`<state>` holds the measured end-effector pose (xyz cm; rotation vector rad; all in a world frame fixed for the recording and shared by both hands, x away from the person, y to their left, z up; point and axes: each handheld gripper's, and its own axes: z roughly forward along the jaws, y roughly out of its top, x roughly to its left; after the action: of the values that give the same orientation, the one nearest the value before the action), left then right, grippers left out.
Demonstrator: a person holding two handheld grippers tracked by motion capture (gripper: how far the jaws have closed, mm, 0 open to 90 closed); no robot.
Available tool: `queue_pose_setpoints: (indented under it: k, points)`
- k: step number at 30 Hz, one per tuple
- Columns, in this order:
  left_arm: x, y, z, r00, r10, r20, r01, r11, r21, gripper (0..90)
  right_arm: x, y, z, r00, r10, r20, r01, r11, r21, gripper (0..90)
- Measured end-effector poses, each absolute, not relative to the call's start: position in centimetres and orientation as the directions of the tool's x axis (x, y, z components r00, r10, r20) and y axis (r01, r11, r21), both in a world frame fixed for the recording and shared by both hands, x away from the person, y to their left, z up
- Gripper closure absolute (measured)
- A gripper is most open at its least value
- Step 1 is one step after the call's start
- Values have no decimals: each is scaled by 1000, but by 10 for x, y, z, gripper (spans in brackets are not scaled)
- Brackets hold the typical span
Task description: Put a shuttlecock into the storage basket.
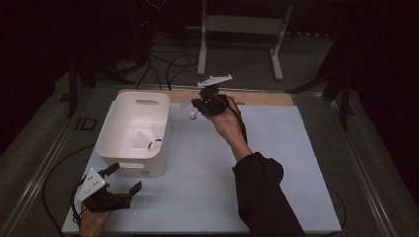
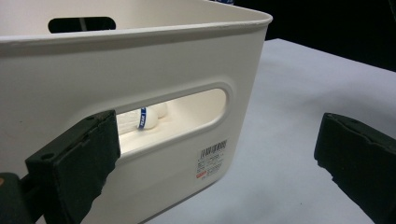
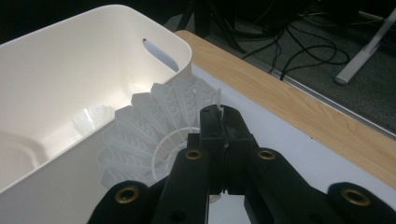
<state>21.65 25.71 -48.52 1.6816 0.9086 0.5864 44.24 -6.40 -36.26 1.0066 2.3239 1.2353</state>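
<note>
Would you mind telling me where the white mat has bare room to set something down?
The white mat is bare right of the person's dark sleeve, and between the sleeve and the white plastic bin. It is crowded at the bin's far right corner, where the right claw holds a white shuttlecock, and by the left claw.

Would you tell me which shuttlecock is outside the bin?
The shuttlecock clamped in the right gripper, beside the bin; the others lie inside it.

Smooth cream plastic bin, white feathery shuttlecock, matt white mat, wooden edge.
</note>
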Motion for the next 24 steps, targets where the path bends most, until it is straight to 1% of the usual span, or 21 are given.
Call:
queue_pose_setpoints:
  k: [9, 24]
  points:
    - [217, 257, -485, 585, 808, -65, 273, -121, 954, 10, 444, -62, -361, -698, 713, 64, 441, 357, 824, 891]
    - [217, 257, -486, 585, 808, -62, 272, -124, 954, 10, 443, -52, -355, -711, 700, 62, 426, 359, 830, 890]
